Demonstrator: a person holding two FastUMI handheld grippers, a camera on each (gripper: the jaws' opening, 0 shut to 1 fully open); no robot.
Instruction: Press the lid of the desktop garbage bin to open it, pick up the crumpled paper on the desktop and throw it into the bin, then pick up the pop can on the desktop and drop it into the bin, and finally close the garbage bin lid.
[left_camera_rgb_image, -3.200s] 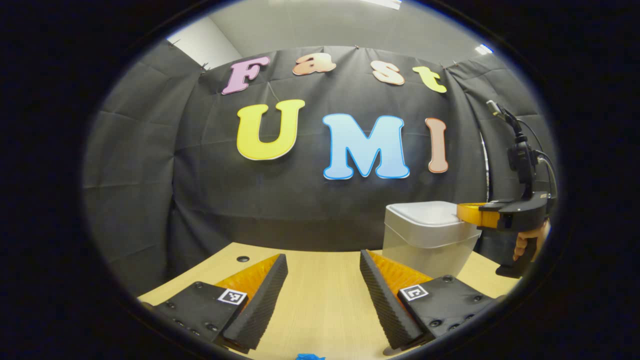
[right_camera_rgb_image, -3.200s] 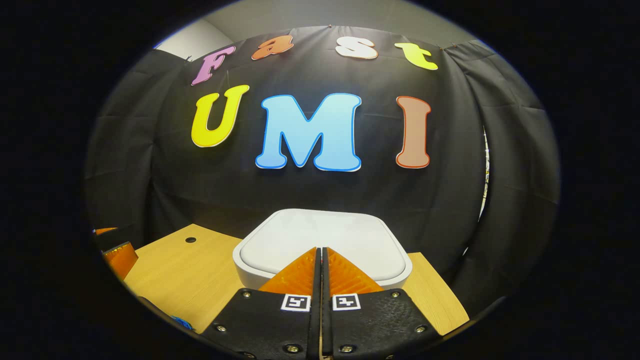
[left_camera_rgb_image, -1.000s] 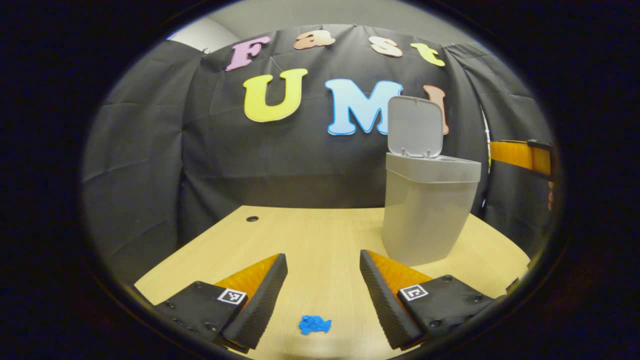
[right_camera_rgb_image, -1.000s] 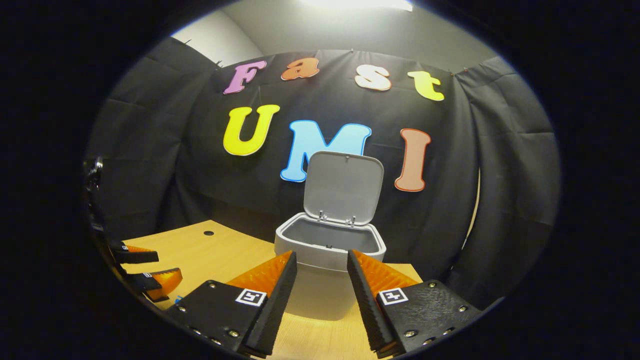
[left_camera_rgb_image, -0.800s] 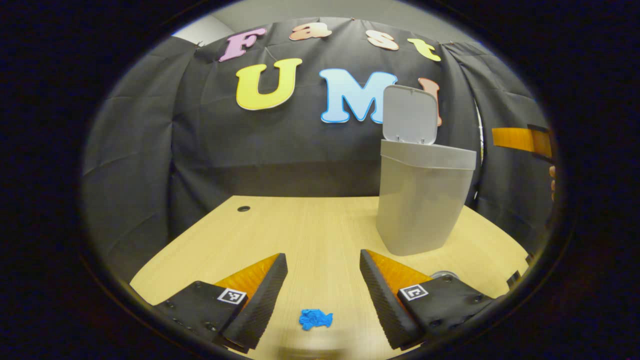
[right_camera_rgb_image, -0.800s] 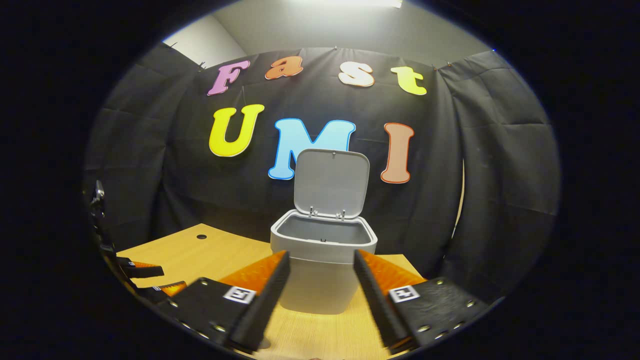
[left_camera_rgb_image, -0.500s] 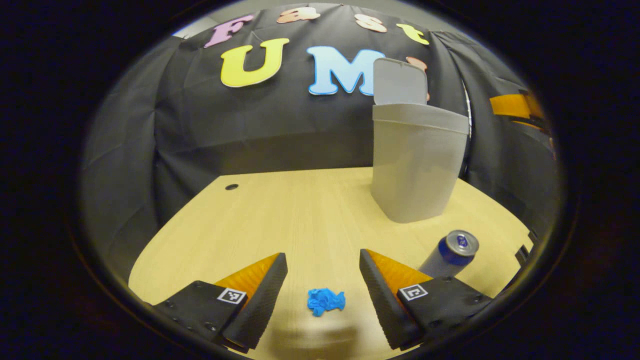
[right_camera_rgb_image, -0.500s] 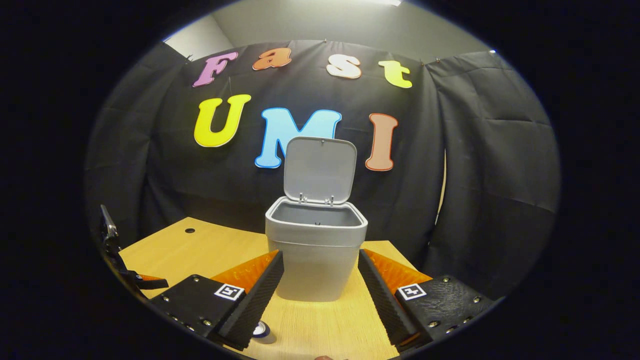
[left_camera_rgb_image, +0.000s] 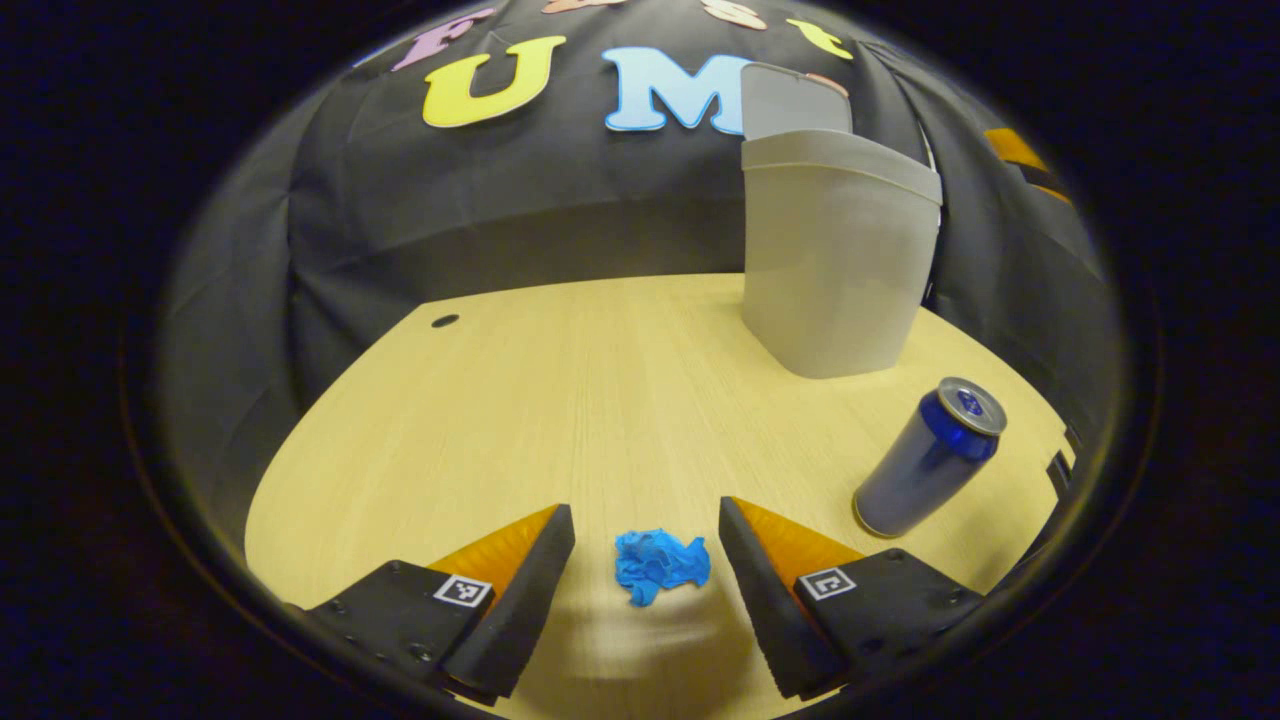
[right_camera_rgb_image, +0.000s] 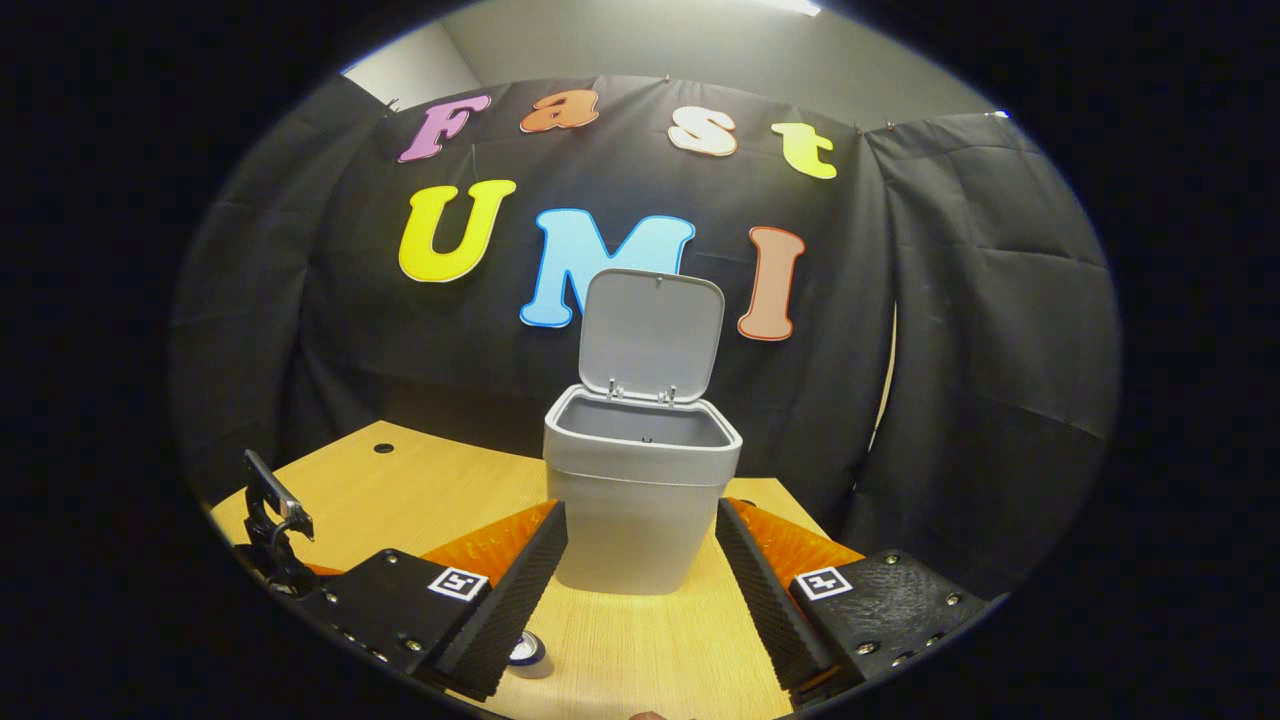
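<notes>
We hold the left gripper spread wide, the crumpled paper between its fingers, ready to pinch. Pop can stands at three o'clock. Right gripper waits parted, facing the bin, lid up.

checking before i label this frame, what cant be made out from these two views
- Bin floor: in the right gripper view its front wall hides the bottom, so contents are unknown.
- Pop can: in the right gripper view the right gripper finger covers all but its top.
- Can label: too small in the left gripper view.
- Whether the left gripper fingers touch the desk beside the crumpled paper: cannot tell.
</notes>
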